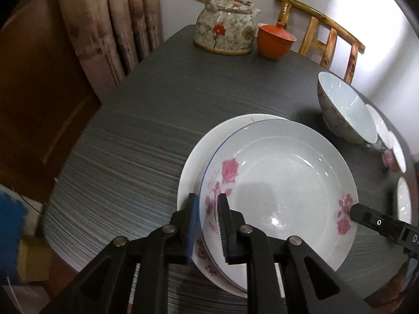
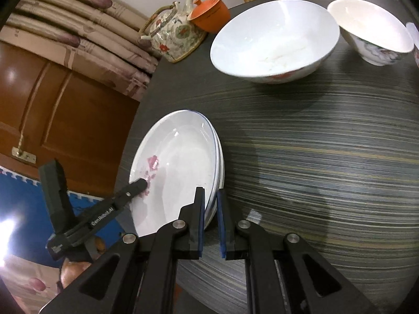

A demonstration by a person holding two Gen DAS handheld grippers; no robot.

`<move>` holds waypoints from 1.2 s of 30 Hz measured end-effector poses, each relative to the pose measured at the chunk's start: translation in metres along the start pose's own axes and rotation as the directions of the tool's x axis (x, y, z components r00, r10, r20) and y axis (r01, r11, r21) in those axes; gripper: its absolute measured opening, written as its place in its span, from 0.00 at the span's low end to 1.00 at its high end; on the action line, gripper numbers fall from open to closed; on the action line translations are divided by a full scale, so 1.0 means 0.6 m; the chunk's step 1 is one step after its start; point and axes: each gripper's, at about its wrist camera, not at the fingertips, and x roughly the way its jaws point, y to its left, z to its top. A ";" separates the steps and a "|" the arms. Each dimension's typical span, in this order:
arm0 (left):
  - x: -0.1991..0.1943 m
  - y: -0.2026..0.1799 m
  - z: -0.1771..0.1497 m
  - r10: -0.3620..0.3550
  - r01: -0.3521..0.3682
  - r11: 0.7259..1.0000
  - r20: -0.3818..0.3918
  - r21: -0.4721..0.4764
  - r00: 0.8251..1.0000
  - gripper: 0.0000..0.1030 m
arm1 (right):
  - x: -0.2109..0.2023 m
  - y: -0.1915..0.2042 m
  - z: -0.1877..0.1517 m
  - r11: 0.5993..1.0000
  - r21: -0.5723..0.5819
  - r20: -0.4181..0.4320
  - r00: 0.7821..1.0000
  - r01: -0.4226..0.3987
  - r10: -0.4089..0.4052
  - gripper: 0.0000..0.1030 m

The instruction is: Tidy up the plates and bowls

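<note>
The left tongs (image 1: 208, 221) pointed steeply down over the near edge of a white round plate with pink roses and a thin blue rim (image 1: 282, 183). One black finger sat outside the rim and one inside it. There was a small gap at the rim, so the tongs were a little apart and not squeezing it.

The rose plate lay on top of a plain white plate (image 1: 191, 172), a bit off to one side. Both were on the dark grey striped surface (image 1: 146, 120).

The right tongs (image 2: 209, 222) slanted down at the other edge of the rose plate. Their blue pads stood close on each side of the rim, but I could not tell if they were pinching it.

A big white bowl with flowers outside (image 2: 275, 39) stood further back, near a smaller white bowl (image 2: 371, 28).
</note>
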 end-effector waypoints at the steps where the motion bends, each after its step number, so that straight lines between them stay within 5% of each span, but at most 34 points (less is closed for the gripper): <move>1: 0.001 -0.003 0.001 0.003 -0.003 1.000 0.000 0.008 1.000 0.20 | 0.002 0.001 -0.002 1.000 -0.002 -0.002 1.000 0.004 -0.004 0.10; 7: -0.001 0.002 0.005 -0.014 0.014 1.000 0.000 -0.011 1.000 0.22 | 0.007 0.008 -0.006 0.999 -0.026 0.003 1.000 0.023 -0.023 0.10; 12: -0.044 -0.001 0.014 0.051 -0.054 0.998 0.128 0.016 0.990 0.38 | 0.007 0.011 -0.007 0.999 -0.047 0.015 1.000 0.028 -0.027 0.12; 17: -0.066 -0.002 0.014 0.035 -0.037 0.999 0.179 0.010 0.983 0.38 | 0.004 0.017 -0.009 0.998 -0.059 0.038 0.999 0.033 -0.030 0.12; 24: -0.082 -0.051 0.001 -0.100 0.091 0.994 0.160 0.064 0.982 0.38 | -0.059 0.008 -0.019 0.998 -0.058 0.115 0.993 0.025 -0.018 0.12; 30: -0.088 -0.151 -0.023 -0.229 0.213 0.961 0.077 0.175 0.970 0.38 | -0.160 -0.047 -0.068 0.999 -0.017 0.184 0.983 0.027 -0.023 0.12; 36: -0.084 -0.269 -0.045 -0.382 0.382 0.901 -0.043 0.205 0.923 0.39 | -0.301 -0.165 -0.139 0.989 0.109 0.287 0.950 0.096 -0.124 0.22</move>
